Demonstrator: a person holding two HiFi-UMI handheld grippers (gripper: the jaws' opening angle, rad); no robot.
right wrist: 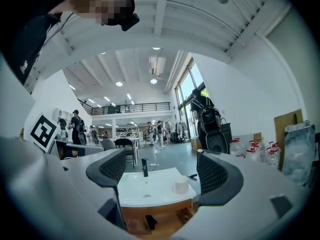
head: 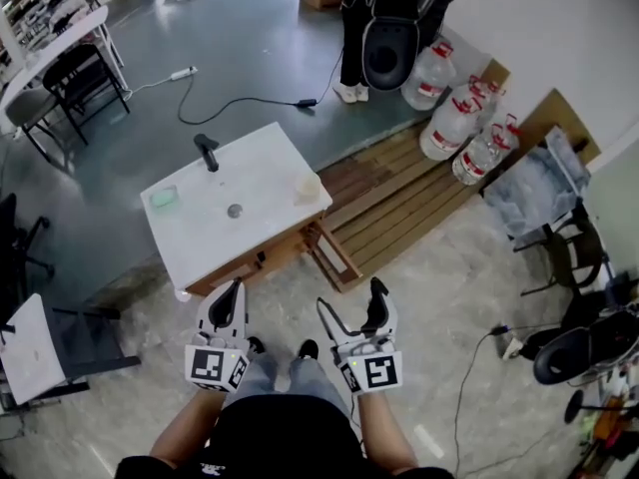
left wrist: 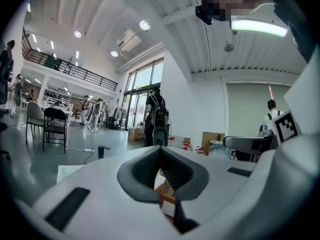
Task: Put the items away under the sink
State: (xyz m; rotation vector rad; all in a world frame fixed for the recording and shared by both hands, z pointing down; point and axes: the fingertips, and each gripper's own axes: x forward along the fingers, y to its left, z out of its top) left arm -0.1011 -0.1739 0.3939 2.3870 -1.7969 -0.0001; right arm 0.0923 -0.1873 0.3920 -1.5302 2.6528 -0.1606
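Sink (head: 262, 173) stands on the floor ahead of the person, well apart from both grippers. Its white top sits on a wooden cabinet (head: 262, 258). A black tap (head: 207, 151) rises at the far edge and the drain (head: 235, 211) lies mid-top. A green sponge (head: 163, 198) rests by the left corner and a cream cup (head: 309, 189) by the right corner. Neither has gone below.

The left gripper (head: 237, 289) is held low in front of the person, its jaws closed tip to tip with nothing between them. In its own view the dark pads (left wrist: 172, 171) meet at the top, and a sliver of the cabinet shows through the gap below them. The right gripper (head: 349, 299) is spread wide and empty. In its view the sink (right wrist: 145, 186), tap (right wrist: 144, 167) and cup (right wrist: 180, 185) show far off between the pads (right wrist: 214, 173).

Each gripper's cube (head: 217, 366) carries a black-and-white square marker with no letters. Water bottles (head: 454, 113) with red labels stand on a pallet (head: 399, 196) right of the sink, and their print is too small to read. A power strip (head: 182, 72) lies on the floor beyond.
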